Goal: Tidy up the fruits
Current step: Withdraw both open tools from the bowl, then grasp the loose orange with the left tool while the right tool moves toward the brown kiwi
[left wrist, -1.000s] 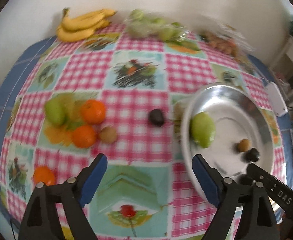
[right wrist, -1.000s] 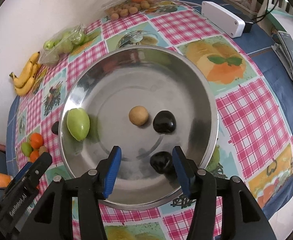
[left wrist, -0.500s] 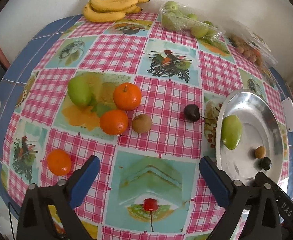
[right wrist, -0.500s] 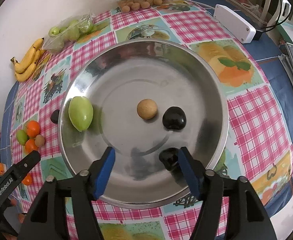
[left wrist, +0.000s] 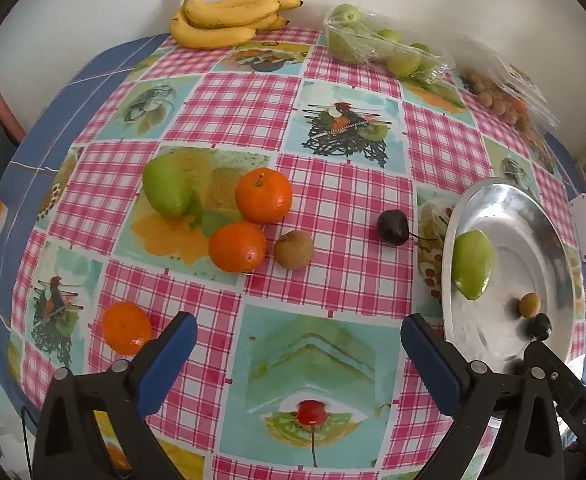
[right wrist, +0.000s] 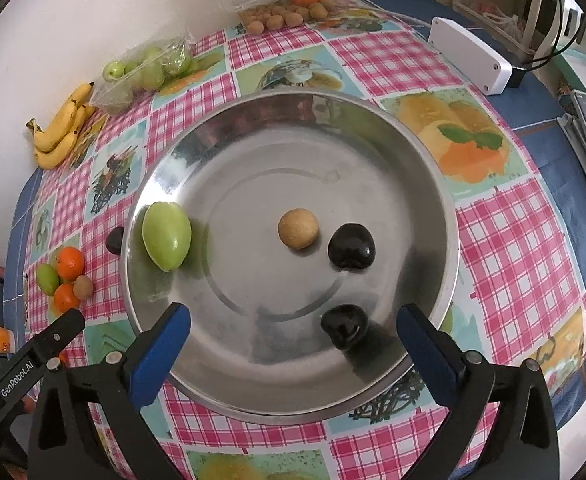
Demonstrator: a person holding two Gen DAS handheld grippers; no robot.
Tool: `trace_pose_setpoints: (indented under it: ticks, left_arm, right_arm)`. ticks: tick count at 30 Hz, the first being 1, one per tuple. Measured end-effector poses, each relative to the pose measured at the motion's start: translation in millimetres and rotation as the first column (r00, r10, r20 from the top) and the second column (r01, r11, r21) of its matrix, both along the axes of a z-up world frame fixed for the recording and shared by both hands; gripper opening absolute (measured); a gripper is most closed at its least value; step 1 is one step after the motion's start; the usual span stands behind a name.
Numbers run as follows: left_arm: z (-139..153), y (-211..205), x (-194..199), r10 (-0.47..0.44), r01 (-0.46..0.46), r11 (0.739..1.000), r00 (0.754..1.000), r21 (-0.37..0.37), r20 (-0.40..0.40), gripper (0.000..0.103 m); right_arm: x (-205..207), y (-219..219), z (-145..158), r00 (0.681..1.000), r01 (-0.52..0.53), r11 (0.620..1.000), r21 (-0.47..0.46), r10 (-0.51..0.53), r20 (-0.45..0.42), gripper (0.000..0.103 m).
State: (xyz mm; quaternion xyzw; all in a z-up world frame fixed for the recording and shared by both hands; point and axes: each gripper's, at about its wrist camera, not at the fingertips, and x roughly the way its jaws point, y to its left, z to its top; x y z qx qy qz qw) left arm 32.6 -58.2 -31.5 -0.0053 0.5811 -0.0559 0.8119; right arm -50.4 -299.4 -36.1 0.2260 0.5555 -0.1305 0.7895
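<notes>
Both tools are held wide apart and grip nothing: the left gripper [left wrist: 299,346] hangs over the near part of the tabletop [left wrist: 221,112], and the right gripper [right wrist: 293,338] sits above the near rim of the steel tray [right wrist: 433,176].

The tray stands toward the right edge of the tabletop and holds four fruits. A smooth, pointed green fruit [right wrist: 167,235] lies against its left wall. Near the middle rests a small round tan fruit [right wrist: 298,228], with a glossy dark cherry [right wrist: 351,246] just beside it on the right. A second dark cherry [right wrist: 345,326] lies closer to the near rim, between the right gripper's fingers but untouched.

Outside the tray, a dark cherry with a stem [left wrist: 392,227] lies just off its left rim. Further left, a cluster sits together: a green fruit [left wrist: 167,185], two shiny oranges [left wrist: 263,195] [left wrist: 237,247] and a small brown fruit [left wrist: 293,249]. A third orange [left wrist: 126,327] lies alone near the left gripper's left finger. Bananas [left wrist: 229,20] rest at the far edge.
</notes>
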Motion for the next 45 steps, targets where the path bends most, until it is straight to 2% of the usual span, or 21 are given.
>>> trace_pose_setpoints:
  ticks: [10,16,20,25,31,35,38,41,45]
  left_arm:
    - [-4,3,-1,-0.003,0.003,1.000,1.000,-0.001,-0.027,0.103]
    - [0,16,0,0.019,-0.019,1.000,1.000,0.007,-0.010,0.103]
    - [8,52,8,0.105,-0.105,0.994,0.994,-0.030,0.011,0.103]
    - [7,95,13,0.193,-0.193,0.981,0.981,-0.010,0.025,0.103]
    - [-3,125,13,0.259,-0.259,0.965,0.966,-0.036,-0.006,0.103]
    - [-7,133,10,0.255,-0.255,0.967,0.967,-0.030,-0.008,0.103]
    - [-12,136,10,0.251,-0.251,0.967,0.968,-0.035,-0.028,0.103]
    - [-17,140,9,0.249,-0.252,0.966,0.967,-0.060,-0.062,0.103]
    - [-23,145,7,0.273,-0.277,0.960,0.957,-0.033,-0.101,0.103]
  right_arm:
    - [2,0,-3,1.000,-0.006,1.000,0.003,0.006,-0.014,0.103]
    - [4,4,1,1.000,-0.027,0.999,0.017,0.027,0.007,0.103]
    - [7,10,8,0.998,-0.048,0.998,0.027,0.047,0.052,0.103]
    - [14,24,15,0.991,-0.086,0.996,0.036,0.081,0.110,0.103]
    - [22,50,16,0.981,-0.154,0.988,0.026,0.149,0.121,0.103]
    - [27,69,16,0.974,-0.196,0.980,0.023,0.192,0.117,0.103]
    - [32,85,17,0.962,-0.250,0.968,0.034,0.244,0.122,0.103]
    - [35,104,19,0.945,-0.306,0.952,0.003,0.304,0.120,0.103]
    - [38,124,18,0.926,-0.361,0.933,0.009,0.357,0.120,0.103]
